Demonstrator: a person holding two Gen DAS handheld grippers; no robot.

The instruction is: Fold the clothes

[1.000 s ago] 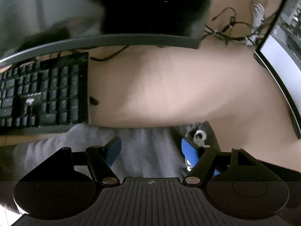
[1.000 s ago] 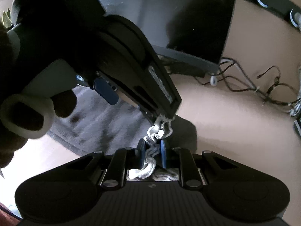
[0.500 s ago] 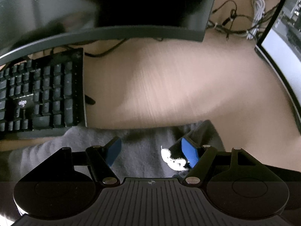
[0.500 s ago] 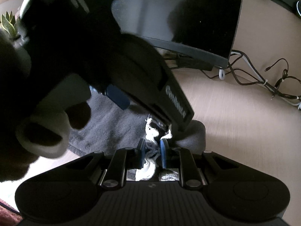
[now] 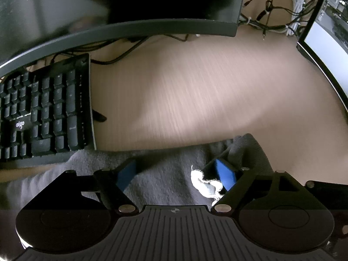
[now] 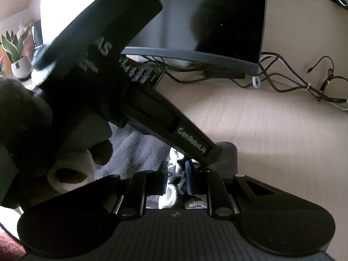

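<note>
Grey garment (image 5: 165, 174) lies on the table (image 5: 195, 100), directly beneath both grippers. The left gripper (image 5: 176, 174) stands wide over the cloth; its jaws have just been opening, with grey fabric and the white drawstring (image 5: 203, 183) between them but neither pad pressing. Its right finger sits under a raised fold at the garment's far corner. The right gripper (image 6: 176, 177), just beside it, is pinched narrow on the white drawstring, possibly with some cloth edge too; shadow makes that hard to confirm. The left gripper's body crosses the right wrist view close above those fingers.

Further out, a black keyboard (image 5: 43, 108) sits left of the left gripper, the garment's edge touching or overlapping it. A monitor (image 5: 130, 17) and loose cables (image 5: 271, 19) lie beyond.

Risks, as judged: the two grippers are crowded and may collide. A pull on the drawstring alone would cinch or drag the cloth rather than fold it. Cloth drawn leftward could snag the keyboard.
</note>
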